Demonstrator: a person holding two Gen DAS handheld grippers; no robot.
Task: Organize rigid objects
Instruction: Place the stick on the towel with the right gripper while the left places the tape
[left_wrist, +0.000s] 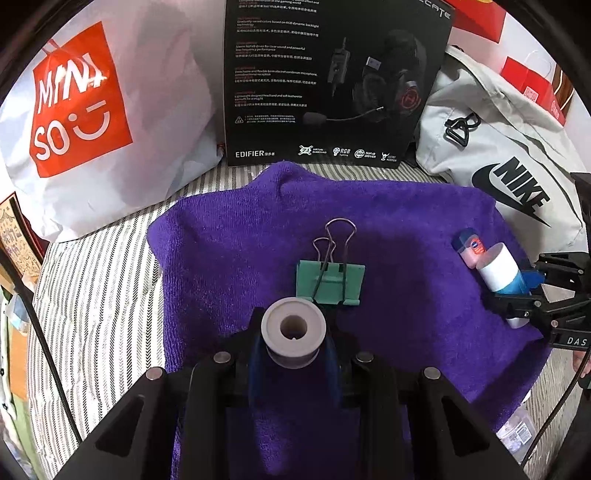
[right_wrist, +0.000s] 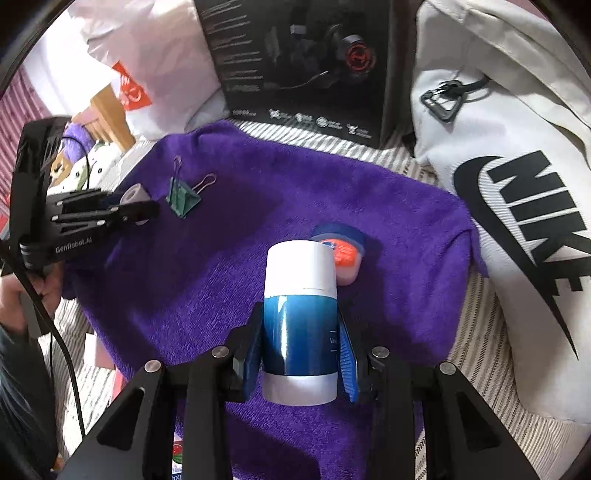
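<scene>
Spool (left_wrist: 293, 332), grey, pinched between the blue pads of the left gripper (left_wrist: 293, 345), bore facing the camera, low over the purple towel (left_wrist: 229, 236); jaws nearly closed, clamped on its waist. Just beyond, touching or almost touching it, a green clip (left_wrist: 330, 282) lying flat on the towel, wire handles pointing away. Blue tube (right_wrist: 300, 325) with a white cap, gripped round its body by the right gripper (right_wrist: 301, 360), cap end pointing away; jaws narrow, pressing both sides. Right by the cap, a small jar (right_wrist: 341, 254) with a blue lid and red label, tipped on its side on the towel; contact with the tube not clear. Towel spread over a striped bed (left_wrist: 96, 295). Behind it, upright, a black headset box (left_wrist: 332, 81), with a white shopping bag (left_wrist: 110, 110) to the left and a pale sports bag (left_wrist: 509, 147) to the right.
</scene>
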